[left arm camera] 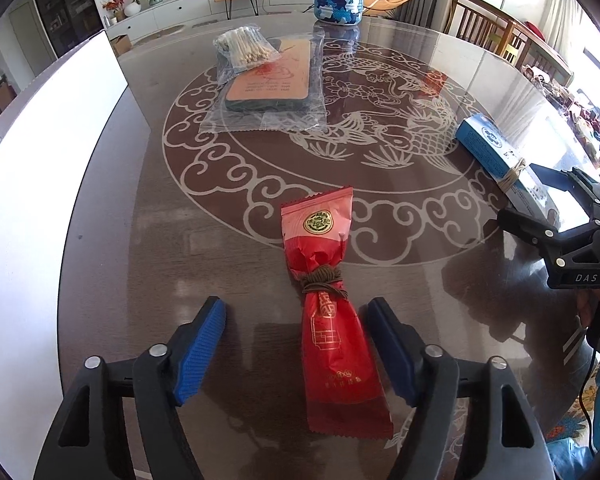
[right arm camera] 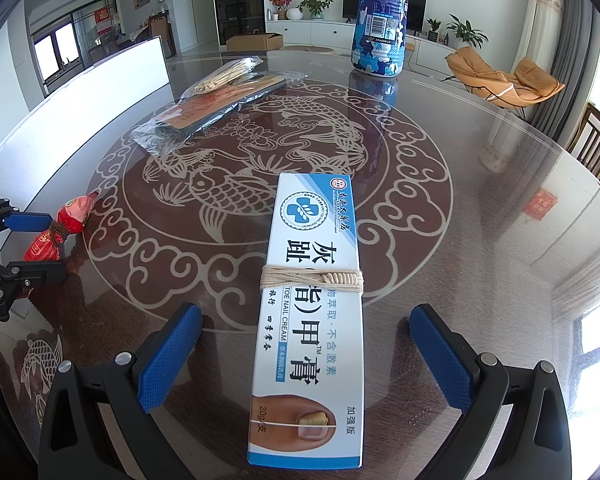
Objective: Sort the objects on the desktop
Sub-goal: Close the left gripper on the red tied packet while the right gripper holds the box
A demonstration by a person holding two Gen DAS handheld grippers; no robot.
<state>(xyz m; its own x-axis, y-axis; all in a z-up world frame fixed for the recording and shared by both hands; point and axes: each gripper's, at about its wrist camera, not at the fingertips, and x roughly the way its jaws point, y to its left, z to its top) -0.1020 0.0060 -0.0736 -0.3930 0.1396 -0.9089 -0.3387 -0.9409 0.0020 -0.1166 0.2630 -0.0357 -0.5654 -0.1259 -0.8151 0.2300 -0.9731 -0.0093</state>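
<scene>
Glossy glass covers the round worktop (right arm camera: 480, 208), with a pale fish-and-cloud medallion (right arm camera: 260, 152) printed on dark wood grain beneath. Taking that medallion as the landmark: a crinkled red foil packet (left arm camera: 332, 320), pinched at its waist by a knot of brown cord (left arm camera: 322, 280), lies across the medallion's near rim in the left wrist view. The left hand-held gripper (left arm camera: 296, 344) straddles the packet's lower half; its ribbed blue pads (left arm camera: 202, 348) stand clear of the foil on both sides, so it is not gripping.

A long, flat white-and-blue carton (right arm camera: 312, 320), bound crosswise with cream string (right arm camera: 312, 278), lies lengthwise over the medallion's near rim in the right wrist view, one end reaching in towards the fish. The right hand-held gripper (right arm camera: 306, 360) frames it with jaws spread wide, its knurled blue pads (right arm camera: 168, 360) well apart from the carton's straight edges.

At the medallion's far left edge sits a clear plastic bag (right arm camera: 204, 108) holding a flat dark item with an orange label, and a smaller bag of cotton swabs (left arm camera: 244, 48) rests on top of it. Beyond the medallion's far side stands a tall cylindrical bottle (right arm camera: 380, 20) in blue-and-white camouflage wrap, mirrored in the glass.

Right of the medallion the glass is bare out to the curved rim. A white board (right arm camera: 100, 92) stands along the left side, just outside the ring.
</scene>
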